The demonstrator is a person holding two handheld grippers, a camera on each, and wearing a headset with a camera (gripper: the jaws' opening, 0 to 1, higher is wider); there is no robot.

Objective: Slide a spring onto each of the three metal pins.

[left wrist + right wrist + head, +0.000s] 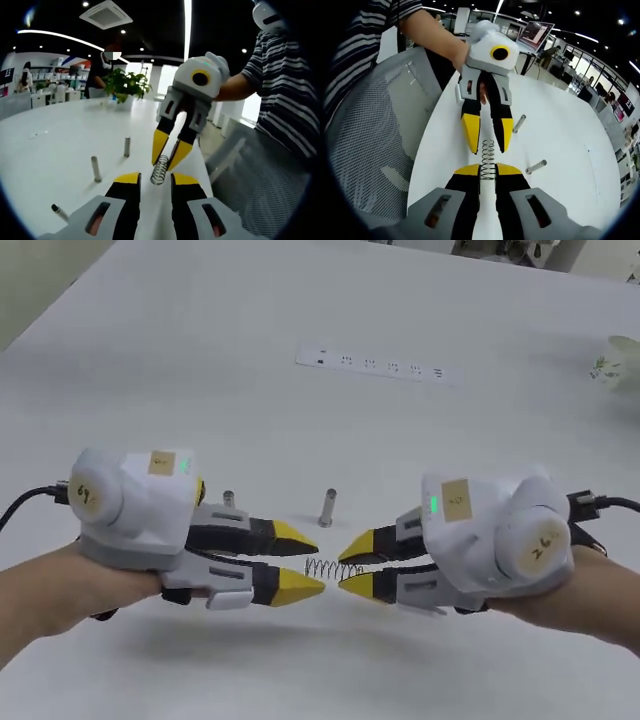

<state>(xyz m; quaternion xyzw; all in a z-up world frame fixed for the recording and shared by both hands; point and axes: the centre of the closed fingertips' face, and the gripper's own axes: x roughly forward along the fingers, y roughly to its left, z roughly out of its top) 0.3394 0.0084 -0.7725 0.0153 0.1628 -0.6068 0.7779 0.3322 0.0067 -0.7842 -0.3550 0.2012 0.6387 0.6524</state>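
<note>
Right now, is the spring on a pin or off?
Off: the spring is held level in the right hand-held gripper, clear of the nearest upright pin.

Bare tabletop [200,360] beyond two upright pins [328,508]

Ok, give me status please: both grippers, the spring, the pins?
Right gripper shut on thin coiled metal spring. Left gripper open, jaws at its free end. Three short grey metal pins bare, nothing blocking.

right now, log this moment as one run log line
right gripper: shut on spring | left gripper: open, jaws flanking spring's far end | metal pins: bare
</note>
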